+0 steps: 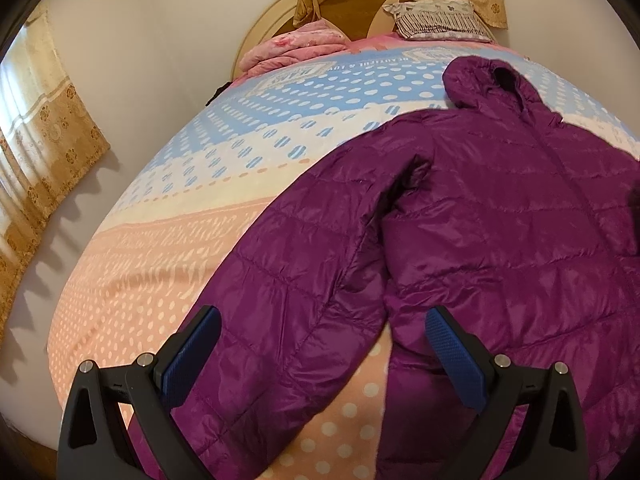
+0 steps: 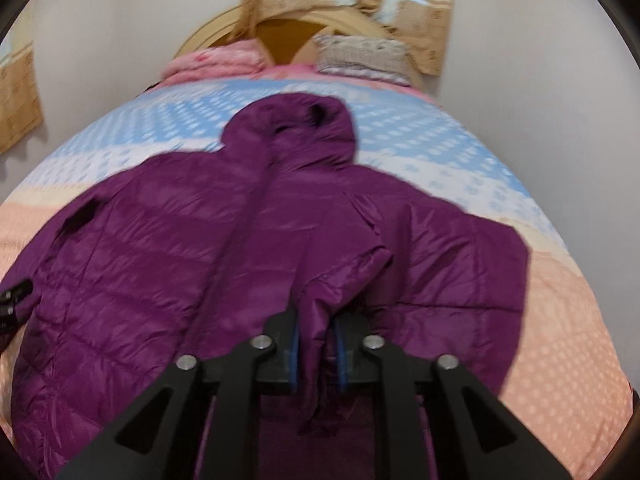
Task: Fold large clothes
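A purple hooded puffer jacket (image 1: 500,216) lies front-up on the bed, hood toward the headboard. Its left sleeve (image 1: 288,288) stretches down toward my left gripper (image 1: 320,352), which is open above the sleeve's lower end, blue pads on either side. In the right wrist view the jacket (image 2: 160,248) fills the middle. My right gripper (image 2: 316,352) is shut on a fold of the jacket's right sleeve (image 2: 320,304), lifted over the body. The left gripper shows at the left edge of the right wrist view (image 2: 12,300).
The bed has a dotted blue, cream and peach blanket (image 1: 180,216). A pink folded quilt (image 1: 292,48) and a patterned pillow (image 1: 436,20) lie by the wooden headboard (image 1: 352,8). A white wall and gold curtains (image 1: 48,136) stand left of the bed.
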### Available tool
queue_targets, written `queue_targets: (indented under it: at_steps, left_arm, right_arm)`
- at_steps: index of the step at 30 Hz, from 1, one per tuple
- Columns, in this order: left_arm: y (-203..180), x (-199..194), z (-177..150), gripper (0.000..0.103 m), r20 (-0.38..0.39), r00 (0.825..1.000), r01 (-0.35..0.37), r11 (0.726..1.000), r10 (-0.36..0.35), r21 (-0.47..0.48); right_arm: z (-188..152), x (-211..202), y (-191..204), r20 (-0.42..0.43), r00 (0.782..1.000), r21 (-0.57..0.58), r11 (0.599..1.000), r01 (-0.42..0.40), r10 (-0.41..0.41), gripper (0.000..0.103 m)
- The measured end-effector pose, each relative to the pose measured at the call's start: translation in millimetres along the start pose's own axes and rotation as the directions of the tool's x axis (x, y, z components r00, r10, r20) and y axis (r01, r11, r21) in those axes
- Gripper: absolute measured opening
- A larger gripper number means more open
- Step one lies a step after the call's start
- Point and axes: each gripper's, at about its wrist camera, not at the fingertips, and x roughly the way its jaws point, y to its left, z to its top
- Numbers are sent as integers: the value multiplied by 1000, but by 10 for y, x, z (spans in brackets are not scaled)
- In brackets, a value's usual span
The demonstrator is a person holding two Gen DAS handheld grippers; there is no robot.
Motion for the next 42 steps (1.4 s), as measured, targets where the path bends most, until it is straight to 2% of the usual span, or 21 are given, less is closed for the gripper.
queue_targets:
  at_steps: [2,5,8,11,14,17,22,24,25,26,27,30,33,36,39,42]
  left_arm:
    - [-39,-69,41,102,12,1000,3,1000,-3,-7]
    - [-202,-172,147,102,26,999,30,1000,-30,-10]
    - [-484,-266,274,102,40,997,67,998,-67,8]
    - [-913,-327,435,102,30,983,182,983,-183,32]
    - [-1380,-325,595,102,15,960,278,960,-279,41]
    - [-1872,-258,694,102,-13,936,351,934,-351,69]
    - [-2520,-58,725,101,-69,921,389,911,-383,137]
    - [-2681,-2,695,74,-91,906,422,894,-412,148]
    - [-2705,13,681,32,-108,894,446,882,-434,152]
    - [-2758,32,673,17,-141,877,478,863,-459,163]
    - [-2752,9,681,16,-133,877,479,862,-462,166]
    - [-2597,-202,714,12,-47,889,455,868,-456,201]
    - [-2280,-423,824,12,47,902,412,888,-429,204]
    - [-1872,-566,909,12,137,923,330,923,-359,196]
    - [-1560,-544,916,12,182,941,253,950,-286,185]
    - [-1341,-345,813,12,166,961,188,965,-219,185]
  right_arm:
    - [-73,-151,-42,30,999,7,1000,-19,19,70]
    - [-210,-415,-216,59,998,-3,1000,1,0,70]
    - [-380,-631,-542,88,994,35,997,67,-70,79]
    - [-586,-731,-904,97,983,89,985,146,-154,85]
    - [-803,-686,-1245,71,969,145,964,225,-237,86]
    - [-976,-605,-1449,48,963,180,950,254,-267,86]
    - [-1070,-554,-1535,52,967,213,949,232,-248,86]
    - [-1086,-538,-1535,64,969,217,951,221,-240,89]
    - [-1111,-530,-1532,67,969,215,952,218,-237,90]
    - [-1112,-506,-1513,67,969,209,953,218,-237,91]
    - [-1172,-519,-1537,67,969,203,955,218,-236,91]
    - [-1226,-493,-1539,61,970,191,957,220,-235,91]
    - [-1265,-463,-1554,52,972,198,956,215,-229,91]
    - [-1276,-458,-1541,48,973,196,957,214,-227,91]
    - [-1248,-469,-1491,54,972,173,961,217,-229,91]
    - [-1208,-454,-1448,48,974,153,965,212,-222,91]
